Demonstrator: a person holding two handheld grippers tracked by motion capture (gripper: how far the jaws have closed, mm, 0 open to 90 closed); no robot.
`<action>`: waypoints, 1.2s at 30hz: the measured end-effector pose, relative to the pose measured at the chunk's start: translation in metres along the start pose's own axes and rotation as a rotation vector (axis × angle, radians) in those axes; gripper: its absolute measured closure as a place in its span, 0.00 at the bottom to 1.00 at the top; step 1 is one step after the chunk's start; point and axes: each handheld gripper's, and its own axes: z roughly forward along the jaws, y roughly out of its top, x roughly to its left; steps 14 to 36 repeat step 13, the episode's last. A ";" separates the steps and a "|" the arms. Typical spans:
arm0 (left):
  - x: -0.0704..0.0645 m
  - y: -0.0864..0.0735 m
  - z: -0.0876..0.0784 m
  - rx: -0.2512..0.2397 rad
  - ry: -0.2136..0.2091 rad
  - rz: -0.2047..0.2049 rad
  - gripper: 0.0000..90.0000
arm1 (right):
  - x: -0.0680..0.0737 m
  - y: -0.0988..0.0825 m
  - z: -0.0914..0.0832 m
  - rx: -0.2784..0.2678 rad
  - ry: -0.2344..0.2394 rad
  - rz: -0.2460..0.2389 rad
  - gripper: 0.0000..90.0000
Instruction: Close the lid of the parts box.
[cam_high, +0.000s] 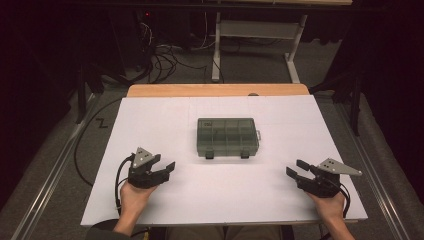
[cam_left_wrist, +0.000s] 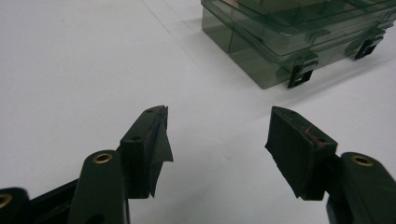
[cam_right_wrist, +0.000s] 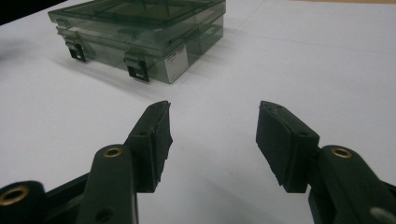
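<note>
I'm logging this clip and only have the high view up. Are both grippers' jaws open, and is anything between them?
Observer: Yes. The left gripper has its jaws wide apart, with bare white table between them.
Operator: And the right one?
Observer: The right gripper is open too, holding nothing.
Operator: Is the box's lid latched?
Observer: The compartment box has its lid down, and both black front latches hang over the front wall; whether they are snapped shut I cannot tell.

white label on organiser box (cam_right_wrist: 176, 64), print unreadable
</note>
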 end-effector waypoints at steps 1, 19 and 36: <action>0.000 0.000 0.000 0.002 -0.002 0.001 0.42 | 0.000 0.000 0.000 0.002 0.000 -0.001 0.52; 0.000 0.000 0.001 0.000 -0.006 0.001 0.42 | 0.000 0.000 0.001 0.001 0.000 0.001 0.52; 0.000 0.000 0.001 0.000 -0.006 0.001 0.42 | 0.000 0.000 0.001 0.001 0.000 0.001 0.52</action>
